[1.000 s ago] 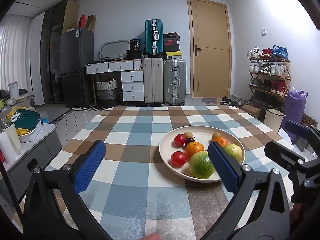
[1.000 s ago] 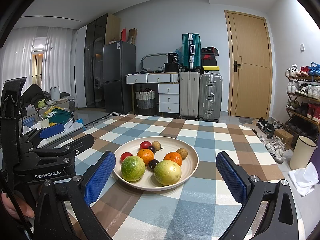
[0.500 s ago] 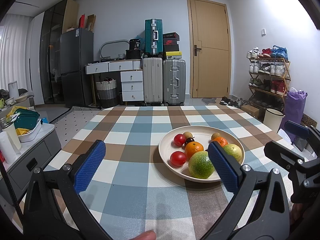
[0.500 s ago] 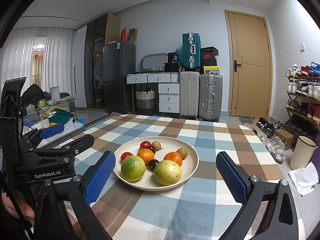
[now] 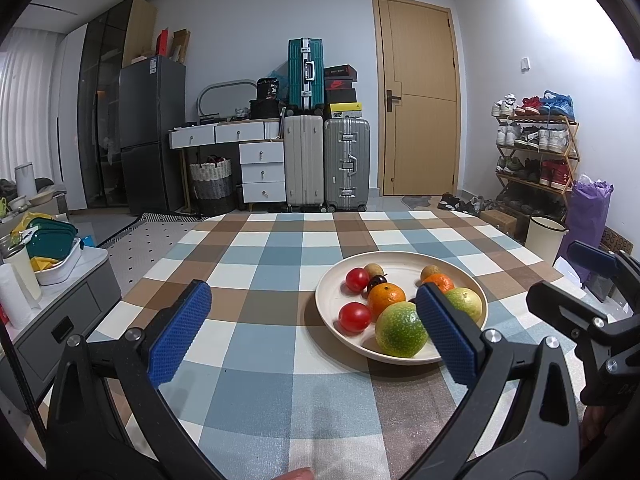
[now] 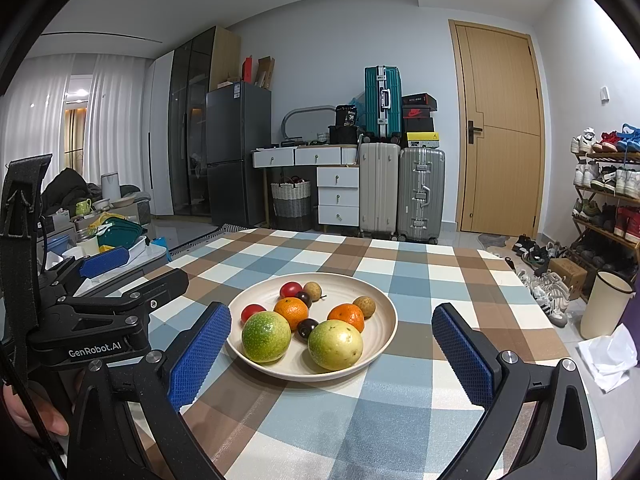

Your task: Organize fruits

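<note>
A cream plate (image 5: pixel 402 261) (image 6: pixel 376 342) sits on the checked tablecloth and holds several fruits. Among them are two large green fruits (image 6: pixel 266 336) (image 6: pixel 335 344), two oranges (image 6: pixel 291 311) (image 6: pixel 346 317), two red tomatoes (image 5: pixel 354 317) (image 5: pixel 357 279), dark plums (image 6: pixel 307 327) and small brown fruits (image 6: pixel 364 305). My left gripper (image 5: pixel 314 334) hovers open left of the plate and nearer to me, its right pad overlapping the green fruit (image 5: pixel 401 334) in view. My right gripper (image 6: pixel 332 352) hangs open in front of the plate, empty.
The checked table (image 5: pixel 256 272) stretches back towards suitcases (image 5: pixel 346 164), a white drawer unit (image 5: pixel 262 174) and a door. A shoe rack (image 5: pixel 536 152) and a bin (image 5: pixel 544 236) stand to the right. A low cabinet with containers (image 5: pixel 52 240) is at left. A fingertip (image 5: pixel 296 474) shows at the bottom edge.
Both grippers and the plate of fruit stay put. A fingertip has risen slightly into the bottom edge of the left wrist view.
</note>
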`<state>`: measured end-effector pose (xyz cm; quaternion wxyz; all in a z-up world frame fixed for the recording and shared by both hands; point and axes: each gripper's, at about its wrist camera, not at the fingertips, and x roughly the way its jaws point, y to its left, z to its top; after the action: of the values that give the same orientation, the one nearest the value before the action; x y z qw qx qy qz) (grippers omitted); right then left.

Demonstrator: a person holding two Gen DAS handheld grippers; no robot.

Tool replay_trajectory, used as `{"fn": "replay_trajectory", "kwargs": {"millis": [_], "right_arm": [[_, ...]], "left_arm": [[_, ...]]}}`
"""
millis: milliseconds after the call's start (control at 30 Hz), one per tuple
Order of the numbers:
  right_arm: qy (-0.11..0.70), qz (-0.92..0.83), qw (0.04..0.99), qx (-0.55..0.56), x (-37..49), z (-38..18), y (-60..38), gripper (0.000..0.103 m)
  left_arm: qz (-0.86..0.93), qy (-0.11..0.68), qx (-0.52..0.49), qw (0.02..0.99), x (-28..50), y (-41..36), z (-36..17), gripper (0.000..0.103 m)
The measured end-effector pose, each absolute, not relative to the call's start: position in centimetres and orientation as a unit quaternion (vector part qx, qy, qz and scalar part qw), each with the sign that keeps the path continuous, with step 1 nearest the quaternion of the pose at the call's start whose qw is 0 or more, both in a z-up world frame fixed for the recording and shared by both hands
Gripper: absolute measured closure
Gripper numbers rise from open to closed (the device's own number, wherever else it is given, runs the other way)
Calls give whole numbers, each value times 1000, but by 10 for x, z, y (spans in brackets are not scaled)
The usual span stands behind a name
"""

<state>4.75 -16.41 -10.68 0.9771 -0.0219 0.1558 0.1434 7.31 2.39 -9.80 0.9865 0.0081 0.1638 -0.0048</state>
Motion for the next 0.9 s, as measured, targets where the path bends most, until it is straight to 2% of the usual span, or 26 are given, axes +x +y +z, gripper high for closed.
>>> {"fn": "replay_trajectory", "kwargs": {"millis": [900], "right_arm": [[156, 143, 977, -22, 48, -107, -166, 1]], "left_arm": [[-5, 164, 8, 986, 73, 23, -98, 1]]}}
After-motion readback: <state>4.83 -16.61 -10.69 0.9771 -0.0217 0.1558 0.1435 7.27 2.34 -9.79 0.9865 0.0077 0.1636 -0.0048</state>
